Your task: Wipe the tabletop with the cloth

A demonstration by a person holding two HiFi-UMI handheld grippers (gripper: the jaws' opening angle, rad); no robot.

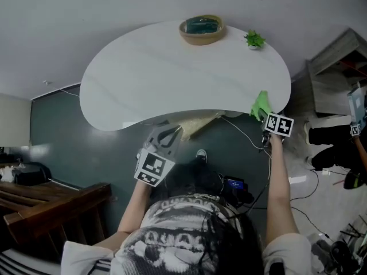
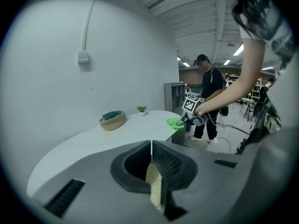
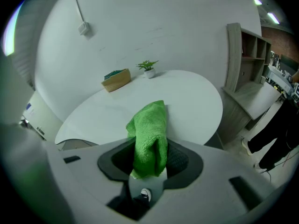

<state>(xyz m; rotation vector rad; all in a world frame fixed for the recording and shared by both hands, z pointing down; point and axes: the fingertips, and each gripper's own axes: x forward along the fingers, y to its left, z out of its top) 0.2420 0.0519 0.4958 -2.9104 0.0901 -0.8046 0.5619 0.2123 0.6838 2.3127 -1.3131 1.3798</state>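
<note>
The right tool (image 3: pixel 150 158) clamps the cloth (image 3: pixel 149 127) at the near right edge of the tabletop (image 1: pixel 172 79) (unwiped surface spreads far-left). The left tool (image 2: pixel 152 171) is closed on nothing.

A woven bowl (image 1: pixel 201 30) holding something teal sits at top centre of the head view, with a small potted plant (image 1: pixel 254 39) just to its right. A grey shelf unit (image 1: pixel 335 67) stands at the right edge and a wooden bench (image 1: pixel 51 202) at lower left. A cable (image 1: pixel 243 132) crosses the dark floor (image 1: pixel 57 142).
</note>
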